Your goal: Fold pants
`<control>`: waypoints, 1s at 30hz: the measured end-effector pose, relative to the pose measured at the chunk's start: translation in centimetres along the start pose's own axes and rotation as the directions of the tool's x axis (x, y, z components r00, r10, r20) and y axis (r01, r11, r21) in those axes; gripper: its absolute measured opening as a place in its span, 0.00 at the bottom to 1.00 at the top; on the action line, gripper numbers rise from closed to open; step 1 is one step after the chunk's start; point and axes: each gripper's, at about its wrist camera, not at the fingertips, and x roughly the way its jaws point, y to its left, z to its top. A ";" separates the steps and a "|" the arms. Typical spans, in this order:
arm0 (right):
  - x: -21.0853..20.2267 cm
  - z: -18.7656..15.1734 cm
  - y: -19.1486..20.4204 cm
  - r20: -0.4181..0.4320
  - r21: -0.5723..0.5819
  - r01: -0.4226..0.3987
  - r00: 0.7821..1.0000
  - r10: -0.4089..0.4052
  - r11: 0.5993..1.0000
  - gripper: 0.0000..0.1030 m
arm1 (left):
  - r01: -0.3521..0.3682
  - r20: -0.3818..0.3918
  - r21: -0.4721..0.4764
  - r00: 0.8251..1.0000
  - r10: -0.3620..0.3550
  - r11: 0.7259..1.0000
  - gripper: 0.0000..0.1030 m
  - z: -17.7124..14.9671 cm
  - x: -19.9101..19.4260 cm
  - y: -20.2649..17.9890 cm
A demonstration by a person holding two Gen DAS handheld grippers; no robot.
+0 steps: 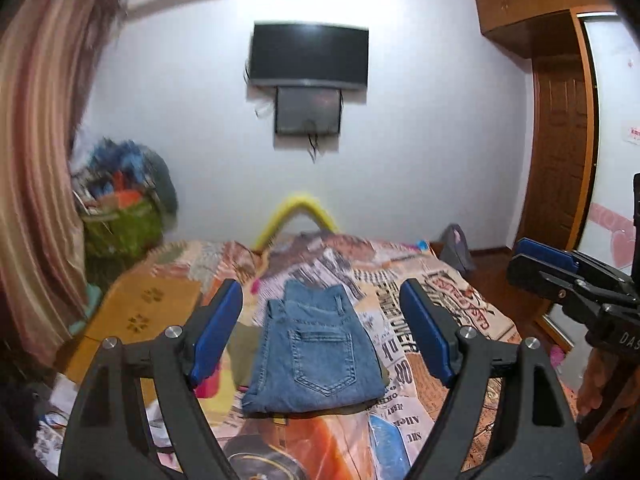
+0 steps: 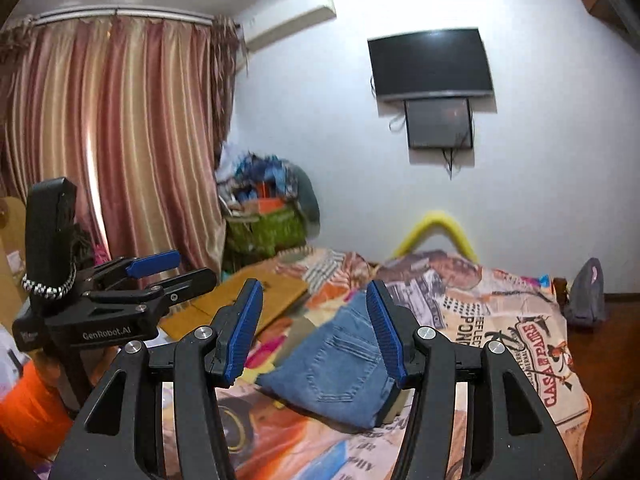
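Folded jeans [image 1: 316, 352] lie on a bed [image 1: 460, 300], a compact blue block with a back pocket facing up, framed between and beyond the jaws of the left gripper [image 1: 322, 330]. Those jaws stand wide apart and hold nothing; the denim rests on the patterned bedspread well below and ahead of them, touched by neither blue pad. The right gripper [image 2: 316, 332] hangs in the air with its jaws about half open, also empty, the jeans showing through the gap and past the right-hand pad. Each gripper appears at the edge of the other's view, so the two sit side by side, both aimed across the bed toward the wall-mounted TV [image 1: 308, 58].

The pants look already folded: legs doubled under, edges roughly square, nothing trailing. With both sets of jaws clear and raised above the bundle, the work appears finished, the grippers held off so the stack is not disturbed. A cardboard sheet [image 1: 140, 308] lies left of the left jaws.
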 end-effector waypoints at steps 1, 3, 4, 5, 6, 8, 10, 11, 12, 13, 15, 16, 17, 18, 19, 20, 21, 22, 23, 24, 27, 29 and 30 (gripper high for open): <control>-0.8 0.1 0.4 0.012 0.002 0.000 1.000 0.000 1.000 0.49 | -0.014 0.018 0.006 1.000 0.013 1.000 0.79 0.1 -1.3 -0.3; -2.0 0.0 0.9 0.031 0.004 0.003 1.000 -0.003 1.000 0.49 | -0.028 0.044 0.012 0.999 0.027 1.000 0.79 0.0 -3.3 -0.7; -2.6 0.0 1.1 0.040 0.005 0.003 0.999 -0.003 1.000 0.49 | -0.038 0.060 0.012 0.998 0.037 0.999 0.79 0.0 -4.5 -1.0; -3.1 0.0 1.3 0.047 0.009 0.002 0.999 -0.002 1.000 0.49 | -0.044 0.075 0.011 0.996 0.043 0.999 0.80 -0.1 -5.6 -1.1; -3.5 -0.1 1.4 0.051 0.012 0.000 0.999 -0.001 1.000 0.49 | -0.047 0.083 0.009 0.996 0.046 0.999 0.80 -0.2 -6.3 -1.2; -4.2 -0.2 1.6 0.062 0.011 0.004 0.998 -0.005 1.000 0.49 | -0.053 0.107 -0.001 0.993 0.052 0.999 0.83 -0.4 -8.3 -1.5; -4.8 -0.4 1.9 0.068 0.005 0.013 0.998 -0.014 1.000 0.49 | -0.060 0.123 -0.006 0.991 0.061 0.998 0.85 -0.6 -9.5 -1.7; -5.0 -0.6 2.1 0.068 0.004 0.015 0.998 -0.015 1.000 0.51 | -0.066 0.130 -0.006 0.989 0.066 0.998 0.88 -0.7 -10.2 -1.9; -5.3 -0.6 2.3 0.070 0.002 0.017 0.997 -0.017 1.000 0.52 | -0.069 0.136 -0.007 0.988 0.069 0.998 0.90 -0.9 -10.8 -2.0; -5.5 -0.7 2.4 0.073 0.001 0.020 0.997 -0.020 1.000 0.55 | -0.070 0.141 -0.009 0.987 0.070 0.998 0.91 -1.1 -11.2 -2.1; -5.8 -0.9 2.8 0.081 -0.007 0.039 0.996 -0.038 0.999 0.62 | -0.069 0.148 -0.016 0.986 0.071 0.997 0.93 -1.4 -12.1 -2.3; -5.9 -1.0 2.9 0.086 -0.009 0.046 0.995 -0.045 0.999 0.68 | -0.067 0.150 -0.022 0.986 0.070 0.997 0.98 -1.5 -12.6 -2.4; -6.1 -1.2 3.1 0.091 -0.011 0.055 0.994 -0.054 0.998 0.74 | -0.065 0.155 -0.028 0.986 0.069 0.997 1.00 -1.7 -13.0 -2.4; -6.6 -1.3 3.3 0.094 -0.012 0.062 0.994 -0.061 0.998 0.76 | -0.067 0.158 -0.031 0.985 0.071 0.997 1.00 -1.7 -13.2 -2.5; -6.8 -1.4 3.4 0.098 -0.011 0.070 0.993 -0.068 0.998 0.81 | -0.077 0.160 -0.031 0.984 0.081 0.997 1.00 -1.8 -13.5 -2.6; -7.1 -1.6 3.4 0.103 -0.008 0.078 0.992 -0.077 0.997 0.84 | -0.081 0.161 -0.030 0.983 0.085 0.996 1.00 -2.0 -13.7 -2.7; -7.3 -1.8 3.4 0.106 -0.006 0.083 0.991 -0.082 0.997 0.85 | -0.080 0.160 -0.029 0.984 0.084 0.996 1.00 -2.1 -13.8 -2.9; -7.3 -1.8 3.3 0.108 -0.002 0.089 0.990 -0.088 0.996 0.87 | -0.077 0.158 -0.030 0.984 0.081 0.997 1.00 -2.2 -13.8 -3.0; -7.5 -1.9 3.5 0.110 0.001 0.095 0.989 -0.095 0.995 0.92 | -0.073 0.155 -0.033 0.985 0.078 0.997 1.00 -2.4 -13.9 -3.1; -7.6 -2.0 3.4 0.116 0.004 0.105 0.988 -0.105 0.994 0.95 | -0.071 0.153 -0.035 0.985 0.075 0.997 1.00 -2.5 -13.9 -3.1; -8.0 -2.4 3.5 0.136 0.003 0.143 0.980 -0.142 0.990 1.00 | -0.067 0.153 -0.037 0.986 0.072 0.997 1.00 -2.8 -14.0 -3.2; -8.1 -2.5 3.6 0.135 -0.002 0.153 0.979 -0.151 0.988 1.00 | -0.061 0.152 -0.037 0.986 0.066 0.997 1.00 -2.8 -13.9 -3.2; -8.1 -2.6 3.6 0.135 0.000 0.156 0.979 -0.154 0.988 1.00 | -0.058 0.151 -0.035 0.986 0.063 0.998 1.00 -3.0 -14.1 -3.3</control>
